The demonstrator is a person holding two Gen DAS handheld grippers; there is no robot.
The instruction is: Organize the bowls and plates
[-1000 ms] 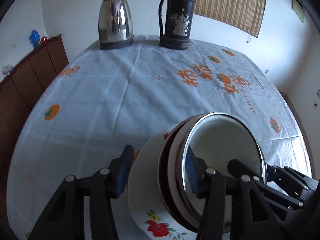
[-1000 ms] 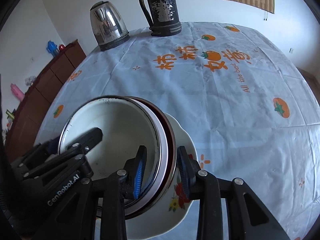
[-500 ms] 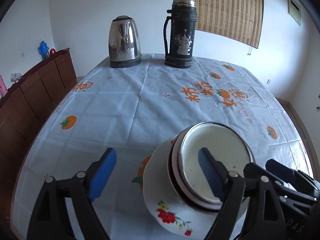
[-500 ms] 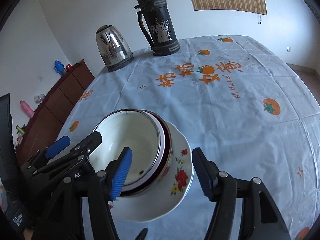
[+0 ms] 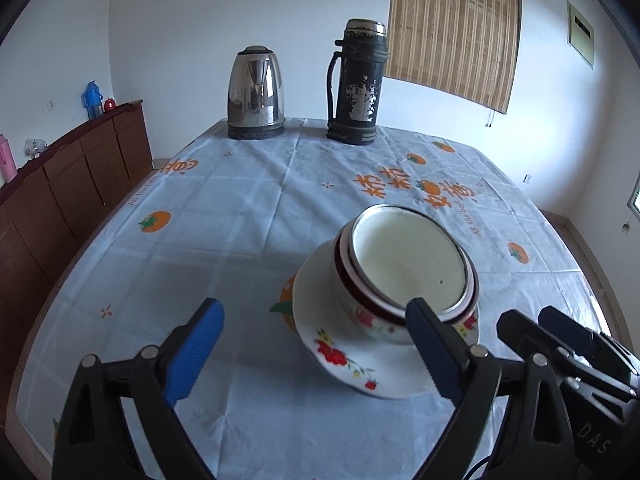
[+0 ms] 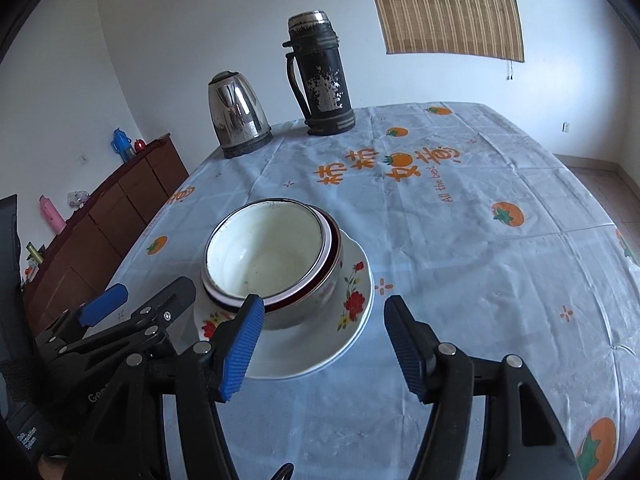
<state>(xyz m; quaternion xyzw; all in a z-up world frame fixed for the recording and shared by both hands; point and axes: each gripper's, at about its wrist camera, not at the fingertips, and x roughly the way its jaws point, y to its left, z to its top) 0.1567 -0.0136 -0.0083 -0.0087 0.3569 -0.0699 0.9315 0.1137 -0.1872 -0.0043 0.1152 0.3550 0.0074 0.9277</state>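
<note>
Bowls [image 5: 404, 264] nested, sitting on flowered plate [image 5: 360, 364] on tablecloth [image 5: 240, 208], just ahead of both tongs. Left tongs [image 5: 314, 350] spread wide, empty, right blue pad overlapping the bowl stack in view. Right tongs [image 6: 324, 346] spread, empty, plate rim between its pads. Kettle [image 6: 236, 122] and black flask [image 6: 322, 76] well beyond at far edge. Brown cabinet [image 5: 76, 184] off left.

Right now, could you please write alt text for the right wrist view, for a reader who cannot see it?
A white enamel bowl sits nested in a red-rimmed bowl on a floral plate, on a table under a persimmon-print tablecloth. The right claw is open just in front of the stack, the left claw open beside it. A steel kettle and black thermos stand at the far edge.
</note>
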